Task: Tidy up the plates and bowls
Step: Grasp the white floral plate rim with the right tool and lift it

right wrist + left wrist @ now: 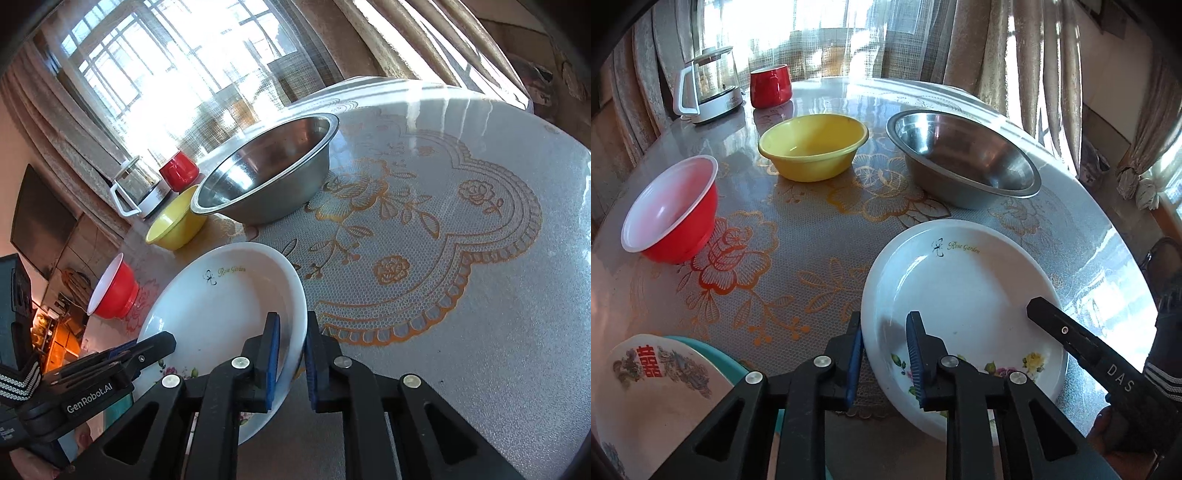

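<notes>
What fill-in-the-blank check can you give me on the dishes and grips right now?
1. Both grippers clamp the rim of the white ____ printed "Rose Garden".
2. The largest bowl is made of ____.
3. The bowl between the red bowl and the metal one is ____.

Missing words: plate; steel; yellow.
</notes>
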A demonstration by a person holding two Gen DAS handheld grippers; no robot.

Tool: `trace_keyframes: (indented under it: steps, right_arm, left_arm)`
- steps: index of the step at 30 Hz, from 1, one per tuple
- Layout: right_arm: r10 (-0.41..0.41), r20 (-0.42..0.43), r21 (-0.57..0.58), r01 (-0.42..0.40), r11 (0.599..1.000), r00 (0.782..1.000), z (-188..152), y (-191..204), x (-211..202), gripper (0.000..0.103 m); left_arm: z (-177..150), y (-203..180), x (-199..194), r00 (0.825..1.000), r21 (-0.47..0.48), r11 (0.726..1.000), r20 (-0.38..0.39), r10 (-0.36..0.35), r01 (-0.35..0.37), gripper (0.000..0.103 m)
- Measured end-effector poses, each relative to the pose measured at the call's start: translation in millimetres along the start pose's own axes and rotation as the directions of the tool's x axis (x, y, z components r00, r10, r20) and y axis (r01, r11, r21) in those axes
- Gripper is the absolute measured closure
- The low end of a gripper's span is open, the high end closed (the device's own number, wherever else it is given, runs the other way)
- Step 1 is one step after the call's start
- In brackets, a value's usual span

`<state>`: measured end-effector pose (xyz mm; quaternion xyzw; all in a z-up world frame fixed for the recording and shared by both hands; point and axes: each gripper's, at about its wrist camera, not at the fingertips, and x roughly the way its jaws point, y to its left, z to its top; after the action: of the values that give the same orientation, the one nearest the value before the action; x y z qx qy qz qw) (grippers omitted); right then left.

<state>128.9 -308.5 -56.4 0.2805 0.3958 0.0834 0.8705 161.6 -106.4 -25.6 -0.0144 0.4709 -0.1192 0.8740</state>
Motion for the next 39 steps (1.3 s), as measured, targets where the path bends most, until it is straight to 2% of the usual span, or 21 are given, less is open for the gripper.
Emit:
trace_keyframes:
  steps: [3, 6, 12, 17, 22, 27, 31, 36, 39]
  right_arm:
    - [0.078, 0.009, 0.086, -0.078, 0.993, 0.997, -0.3, -16.9, -1.2, 0.095]
    - [0.065, 0.017, 0.084, -0.066, 0.994, 0.998, -0.5, -14.9, -3.2, 0.094]
    - [0.080, 0.021, 0.093, -0.081, 0.992, 0.997, -3.0, -19.3, -7.3, 0.094]
    - [0.104, 0.017, 0.078, -0.105, 0.991, 0.994, -4.9, -18.4, -9.7, 0.094]
    - [0.171, 0.023, 0.036, -0.172, 0.984, 0.985, -7.8, -12.2, -14.4, 0.094]
    - [0.208, 0.020, 0.007, -0.208, 0.978, 0.978, -11.0, -6.6, -17.9, 0.094]
    - [0.191, 0.034, -0.002, -0.191, 0.982, 0.981, -18.6, -2.5, -25.9, 0.094]
    - [0.158, 0.052, -0.020, -0.158, 0.987, 0.986, -30.7, 3.0, -38.8, 0.094]
    - [0.165, 0.056, 0.000, -0.165, 0.986, 0.985, -34.4, 4.4, -44.8, 0.094]
  left_arm:
    - [-1.5, -4.2, -7.3, 1.000, 0.003, 1.000, 0.017, -0.022, 0.022, 0.080]
    - [-4.3, -9.4, -10.3, 1.000, 0.021, 1.000, 0.026, -0.008, 0.007, 0.080]
    - [-12.4, -9.2, -24.3, 0.998, -0.014, 0.998, 0.036, -0.054, 0.055, 0.080]
    - [-23.8, -4.2, -37.6, 0.995, -0.060, 0.995, 0.065, -0.077, 0.081, 0.080]
    - [-37.4, 9.3, -44.9, 0.991, -0.122, 0.985, 0.073, -0.112, 0.121, 0.080]
    - [-48.6, 8.1, -58.6, 0.986, -0.098, 0.988, 0.131, -0.105, 0.119, 0.080]
    - [-55.4, 10.8, -66.2, 0.979, -0.102, 0.982, 0.146, -0.142, 0.158, 0.080]
    - [-63.0, 11.4, -77.5, 0.973, -0.096, 0.980, 0.169, -0.154, 0.172, 0.080]
    - [-66.0, 11.6, -85.9, 0.971, -0.082, 0.982, 0.180, -0.156, 0.173, 0.080]
